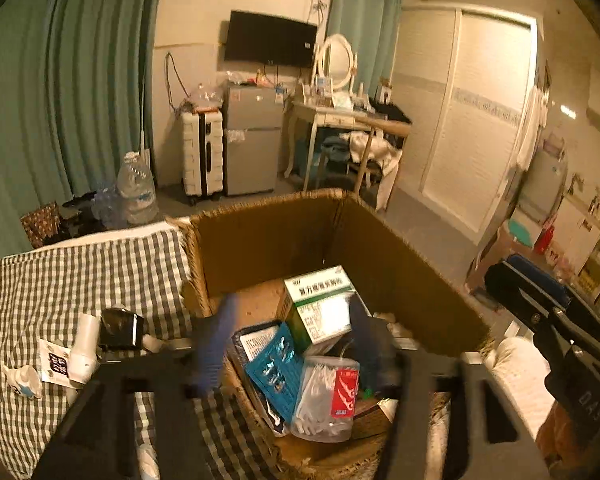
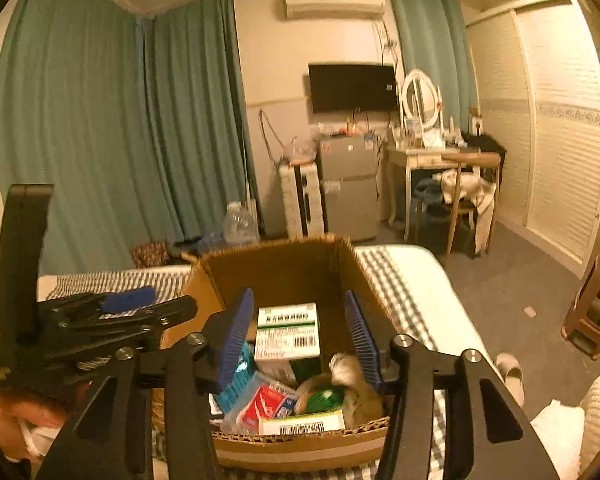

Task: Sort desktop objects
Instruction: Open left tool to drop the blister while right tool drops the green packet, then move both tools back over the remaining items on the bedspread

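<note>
Left gripper (image 1: 290, 344) and right gripper (image 2: 298, 334): jaws apart, empty, above cardboard box (image 2: 300, 446) holding green-white carton (image 2: 288, 332) near bed's (image 1: 80, 272) edge.

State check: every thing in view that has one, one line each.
cardboard box: flaps open, partly filled
green-and-white carton: inside box, tilted on top of the pile
cotton swab tub: inside box, on its side
left gripper: jaws open, empty, over box
right gripper: jaws open, empty, over box
white tube: lying on checked cloth, outside box
</note>
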Demonstrator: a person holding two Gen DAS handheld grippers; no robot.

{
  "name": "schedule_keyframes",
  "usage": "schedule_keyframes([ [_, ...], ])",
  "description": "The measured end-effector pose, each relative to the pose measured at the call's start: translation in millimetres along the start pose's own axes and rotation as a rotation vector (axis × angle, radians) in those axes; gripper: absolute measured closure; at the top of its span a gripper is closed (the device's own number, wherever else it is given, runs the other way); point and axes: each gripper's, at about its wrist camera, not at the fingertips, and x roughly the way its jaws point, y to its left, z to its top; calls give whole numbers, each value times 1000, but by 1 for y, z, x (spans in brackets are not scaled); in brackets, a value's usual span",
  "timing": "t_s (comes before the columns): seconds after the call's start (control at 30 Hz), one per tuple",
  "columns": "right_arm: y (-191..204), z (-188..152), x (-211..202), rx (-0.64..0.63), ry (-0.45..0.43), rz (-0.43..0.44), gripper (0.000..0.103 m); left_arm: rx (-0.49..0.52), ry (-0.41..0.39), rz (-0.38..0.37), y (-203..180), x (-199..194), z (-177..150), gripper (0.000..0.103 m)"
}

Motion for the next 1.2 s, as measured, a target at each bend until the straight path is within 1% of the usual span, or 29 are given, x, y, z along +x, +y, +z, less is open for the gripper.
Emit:
schedule_keyframes([
  [0.03, -1, 1, -5, 7, -15, -7, 51, -13, -21, -3, 4, -9, 2, 24],
  [0.1, -4, 4, -14, 40, -37, -6, 47, -35, -63, -2, 12, -28, 6, 11],
  [0.13, -2, 7, -17, 48, -44, -7, 46, -40, -76, 4, 17, -35, 8, 7],
  [0.17, -1, 9, -21, 59, -57, -12, 44, -41, -92, 17, 21, -43, 10, 1],
  [0.2, 2, 12, -26, 65, -70, -14, 40, -38, -110, 36, 25, -53, 11, 0],
  [0.27, 6, 17, -31, 76, -96, -24, 35, -14, -137, 80, 34, -70, 12, 0],
  [0.37, 17, 27, -36, 96, -134, -29, 34, 28, -124, 107, 51, -88, 7, 0],
  [0.43, 30, 30, -41, 85, -155, -30, 32, 43, -134, 143, 61, -99, 6, 0],
  [0.47, 36, 32, -43, 80, -167, -32, 26, 49, -141, 176, 68, -106, 5, 0],
  [0.5, 41, 34, -45, 81, -176, -33, 17, 52, -142, 203, 73, -110, 4, 0],
  [0.57, 54, 38, -52, 86, -199, -15, 11, 57, -131, 257, 85, -118, 5, 0],
  [0.63, 65, 42, -55, 81, -211, 1, 7, 61, -105, 273, 100, -125, 7, 0],
  [0.67, 71, 44, -56, 73, -211, 6, 1, 66, -90, 263, 107, -128, 7, 0],
  [0.73, 82, 47, -58, 51, -210, 9, 0, 77, -81, 246, 118, -135, 5, 0],
  [0.83, 103, 47, -58, 23, -217, -2, 0, 82, -112, 287, 139, -147, 1, 0],
  [0.9, 116, 45, -56, 13, -225, 15, 0, 94, -131, 297, 156, -151, -3, 0],
  [0.93, 121, 43, -55, 6, -227, 23, 0, 105, -125, 294, 166, -152, -7, 0],
  [1.0, 140, 39, -51, -35, -232, 28, 0, 103, -106, 317, 191, -150, -16, 0],
  [1.07, 154, 36, -46, -79, -232, 17, 0, 61, -93, 335, 217, -148, -23, 0],
  [1.13, 168, 32, -39, -104, -225, 8, 0, -3, -80, 322, 242, -145, -29, 0],
  [1.2, 177, 29, -32, -93, -210, 16, 0, -73, -73, 313, 265, -141, -34, 0],
])
